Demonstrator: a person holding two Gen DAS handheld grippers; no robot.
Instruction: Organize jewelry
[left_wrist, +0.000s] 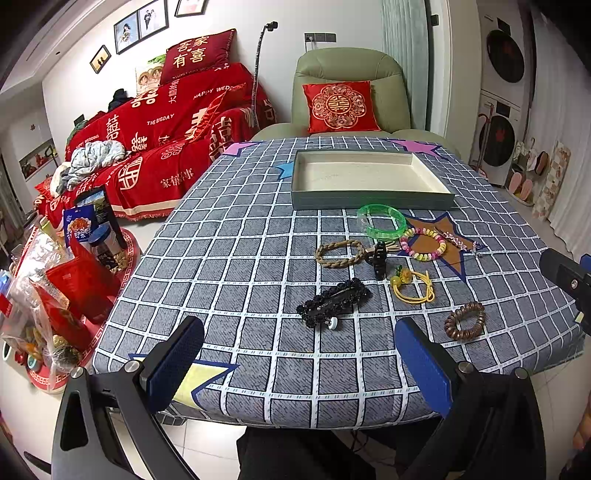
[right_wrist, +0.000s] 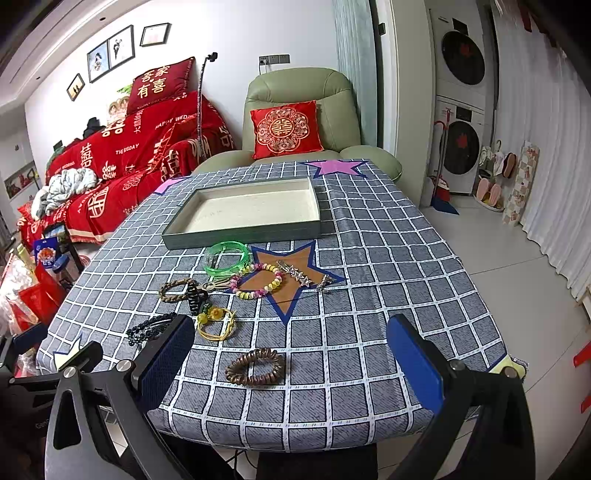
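Both grippers gape wide and hold nothing: the left gripper (left_wrist: 299, 354) at the bottom of its frame, the right gripper (right_wrist: 291, 354) likewise. Jewelry lies mid-frame on the checked tablecloth (left_wrist: 229, 236): a green bangle (left_wrist: 382, 220), a beaded bracelet (left_wrist: 423, 243) and a brown coil hair tie (right_wrist: 256, 366). An empty-looking tray (left_wrist: 369, 197) sits just above them.

Scattered jewelry (left_wrist: 384, 258) crowds the approach to the tray (left_wrist: 369, 201).

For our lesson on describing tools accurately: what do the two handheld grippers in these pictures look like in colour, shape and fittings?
Both match. The left gripper and right gripper each have two flat, rectangular blue fingers with a finely textured pad face. The fingers are mounted on black, angular linkage arms joined by round silver bolts. No cables or sleeves are clearly visible.
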